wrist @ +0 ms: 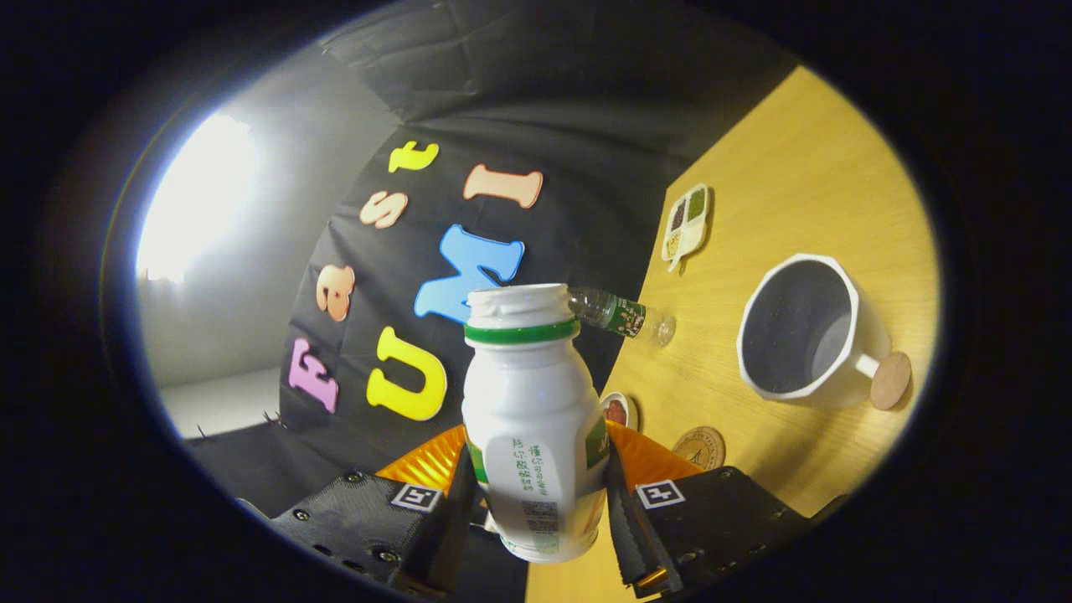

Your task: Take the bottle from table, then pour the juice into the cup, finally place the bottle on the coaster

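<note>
Two fingers press in on the white juice bottle (536, 419), one on each side of its lower body, so the gripper (536, 494) is closed on it and carrying it. The bottle sits right between the fingers, its open mouth and green neck band rising beyond them, the whole view rolled so the wooden table (804, 184) tilts away. It looks like thin, smooth plastic: light, a little squeezable, probably slippery, so the waist-low hold below the shoulder seems the sensible place. Just past the bottle's neck lies a small clear bottle (624, 316) on its side. Beyond that, a divided snack dish (687, 222). Nearer the right finger, the round coaster (699, 446) waits on the table. Further right stands the white cup (804, 331), empty from here, handle knob outward.
</note>
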### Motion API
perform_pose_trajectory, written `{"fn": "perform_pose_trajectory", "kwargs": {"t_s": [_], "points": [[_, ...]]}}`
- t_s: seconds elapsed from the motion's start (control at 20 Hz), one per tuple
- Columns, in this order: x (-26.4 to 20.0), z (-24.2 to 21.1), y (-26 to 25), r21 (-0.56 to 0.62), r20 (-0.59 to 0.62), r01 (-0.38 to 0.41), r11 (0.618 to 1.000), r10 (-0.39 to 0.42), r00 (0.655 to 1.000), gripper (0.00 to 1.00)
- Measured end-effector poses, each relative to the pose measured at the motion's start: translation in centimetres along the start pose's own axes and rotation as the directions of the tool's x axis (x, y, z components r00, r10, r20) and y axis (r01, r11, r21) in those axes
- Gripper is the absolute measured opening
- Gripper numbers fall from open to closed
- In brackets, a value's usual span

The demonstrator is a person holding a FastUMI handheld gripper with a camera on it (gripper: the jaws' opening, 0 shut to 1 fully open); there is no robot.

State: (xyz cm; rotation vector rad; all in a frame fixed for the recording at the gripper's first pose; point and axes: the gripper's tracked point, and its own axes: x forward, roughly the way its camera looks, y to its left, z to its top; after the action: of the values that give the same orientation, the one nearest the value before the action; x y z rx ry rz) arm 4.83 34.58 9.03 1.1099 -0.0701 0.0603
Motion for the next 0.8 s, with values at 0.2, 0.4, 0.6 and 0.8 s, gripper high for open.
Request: {"fn": "perform_pose_trajectory", "kwargs": {"t_s": [0.2,0.4,0.6,0.8], "points": [[0.1,-1.1,-0.4,-0.367,-0.009,0.047,0.929,-0.054,0.999,0.69],[-0.1,-1.9,0.4,-0.621,-0.002,0.066,0.781,-0.086,0.996,0.69],[1.3,-2.4,0.8,-0.780,0.036,0.095,0.618,-0.107,0.994,0.69],[3.2,-2.8,0.8,-0.857,0.061,0.108,0.504,-0.108,0.992,0.70]]}}
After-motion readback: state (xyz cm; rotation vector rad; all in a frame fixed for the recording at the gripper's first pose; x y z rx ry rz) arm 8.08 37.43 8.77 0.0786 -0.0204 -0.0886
